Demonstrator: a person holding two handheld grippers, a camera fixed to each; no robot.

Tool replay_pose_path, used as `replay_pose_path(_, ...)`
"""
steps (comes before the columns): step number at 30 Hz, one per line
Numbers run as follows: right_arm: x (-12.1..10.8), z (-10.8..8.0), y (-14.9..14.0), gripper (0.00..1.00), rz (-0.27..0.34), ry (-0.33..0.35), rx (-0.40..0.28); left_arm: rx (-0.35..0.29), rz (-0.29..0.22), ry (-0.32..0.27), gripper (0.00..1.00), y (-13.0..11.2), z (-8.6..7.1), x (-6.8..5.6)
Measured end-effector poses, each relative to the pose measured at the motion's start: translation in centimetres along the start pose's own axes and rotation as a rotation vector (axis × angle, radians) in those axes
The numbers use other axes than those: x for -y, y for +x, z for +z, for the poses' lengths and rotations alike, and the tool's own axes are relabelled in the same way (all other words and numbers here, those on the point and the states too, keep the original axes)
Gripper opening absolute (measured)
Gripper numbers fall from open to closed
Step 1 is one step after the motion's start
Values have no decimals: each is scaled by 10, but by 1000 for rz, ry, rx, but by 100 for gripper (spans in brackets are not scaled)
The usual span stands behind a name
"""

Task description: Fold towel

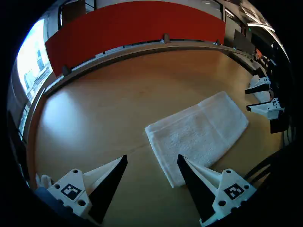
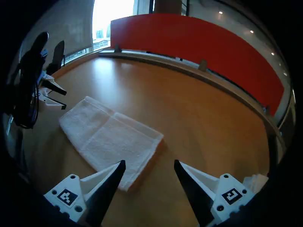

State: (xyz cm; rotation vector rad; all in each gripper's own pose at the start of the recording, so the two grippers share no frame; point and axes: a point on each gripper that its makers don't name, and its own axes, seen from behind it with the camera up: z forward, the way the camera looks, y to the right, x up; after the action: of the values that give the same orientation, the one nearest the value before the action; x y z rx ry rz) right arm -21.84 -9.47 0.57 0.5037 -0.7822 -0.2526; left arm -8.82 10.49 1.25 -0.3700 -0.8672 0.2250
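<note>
Your left tongs and right tongs stand spread, empty; the towel lies part-folded, so next pinch its short edge.

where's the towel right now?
The towel lies flat on the table: ahead and right of the left gripper in the left gripper view, ahead and left of the right gripper in the right gripper view.

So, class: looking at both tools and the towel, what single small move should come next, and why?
Probably lower the left tool onto the near short edge of the towel and pinch it. It and the right tool are open and empty, the towel lies flat on the table, and that edge sits just ahead of the left tool's fingers.
</note>
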Motion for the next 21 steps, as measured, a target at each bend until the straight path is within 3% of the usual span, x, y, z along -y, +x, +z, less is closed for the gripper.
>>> replay_pose_path(15,17,-34,-25,99,33,-5,0,21,-48,0,98,-40,-28,-8)
replay_pose_path(21,19,-37,-28,99,37,-2,1,28,-55,-1,98,-50,-32,-12)
